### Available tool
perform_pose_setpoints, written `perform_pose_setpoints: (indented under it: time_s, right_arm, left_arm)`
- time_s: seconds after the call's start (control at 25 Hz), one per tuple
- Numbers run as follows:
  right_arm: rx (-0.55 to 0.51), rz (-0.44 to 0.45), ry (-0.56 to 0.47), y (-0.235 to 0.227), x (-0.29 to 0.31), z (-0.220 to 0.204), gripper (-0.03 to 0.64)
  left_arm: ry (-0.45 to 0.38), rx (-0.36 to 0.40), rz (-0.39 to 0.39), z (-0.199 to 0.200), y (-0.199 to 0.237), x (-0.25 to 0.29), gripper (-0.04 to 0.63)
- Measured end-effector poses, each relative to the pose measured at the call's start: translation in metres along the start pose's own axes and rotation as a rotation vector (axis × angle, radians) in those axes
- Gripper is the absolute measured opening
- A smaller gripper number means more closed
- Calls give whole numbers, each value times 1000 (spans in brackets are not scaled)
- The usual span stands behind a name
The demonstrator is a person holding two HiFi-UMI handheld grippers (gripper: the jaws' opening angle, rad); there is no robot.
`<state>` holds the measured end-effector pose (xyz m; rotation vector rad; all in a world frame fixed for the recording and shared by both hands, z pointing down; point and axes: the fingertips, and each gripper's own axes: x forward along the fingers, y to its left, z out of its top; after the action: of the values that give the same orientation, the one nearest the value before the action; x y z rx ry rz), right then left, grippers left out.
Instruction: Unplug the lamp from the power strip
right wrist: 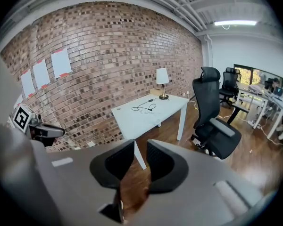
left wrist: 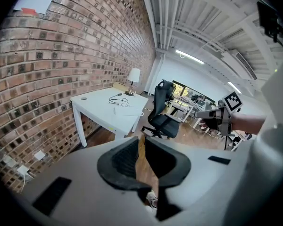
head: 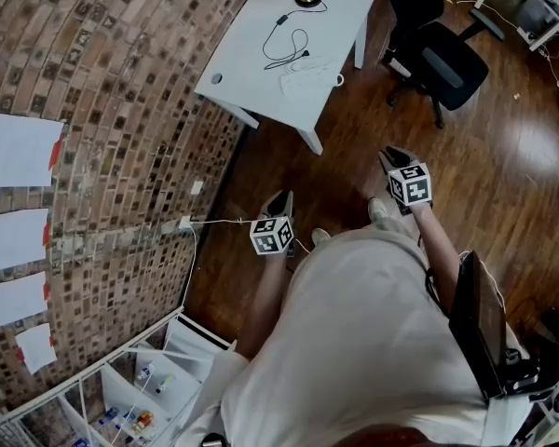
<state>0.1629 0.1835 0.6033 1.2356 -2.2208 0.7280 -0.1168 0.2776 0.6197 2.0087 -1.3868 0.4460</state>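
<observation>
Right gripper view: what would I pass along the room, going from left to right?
Taped paper sheets → lamp → black office chair → far desks.

Rough red-brown brick wall (head: 121, 91) at 9 o'clock. Glossy dark wooden floor (head: 512, 156) at 3 o'clock. Smooth matt white rectangular table (head: 252, 63) at 12. Matt white paper sheets (head: 19, 149).

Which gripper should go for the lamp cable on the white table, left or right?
Right, narrowly. The right gripper looks straight at the table and cable, jaws apart and empty. The left gripper stands nearer the brick wall, with the table off to its side. Both are far off.
</observation>
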Motion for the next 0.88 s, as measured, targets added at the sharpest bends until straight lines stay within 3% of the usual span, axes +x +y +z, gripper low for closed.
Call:
perform_pose_setpoints:
  time_s: [0.12,0.32,0.76,0.88]
  right_arm:
    - [-12,-6,8,-5,-2,-3,69]
    - [-173,-13,70,-7,2,-10,69]
    - [-209,16,63,-20,-3,2,69]
    - [-263,15,50,-17,-4,2,24]
  left_arm:
    - [6,5,-2,-2,-4,3,37]
    - [17,14,-6,-1,-10,9,37]
    - [11,26,-20,7,-27,19,37]
    - [14,26,-18,4,-27,20,37]
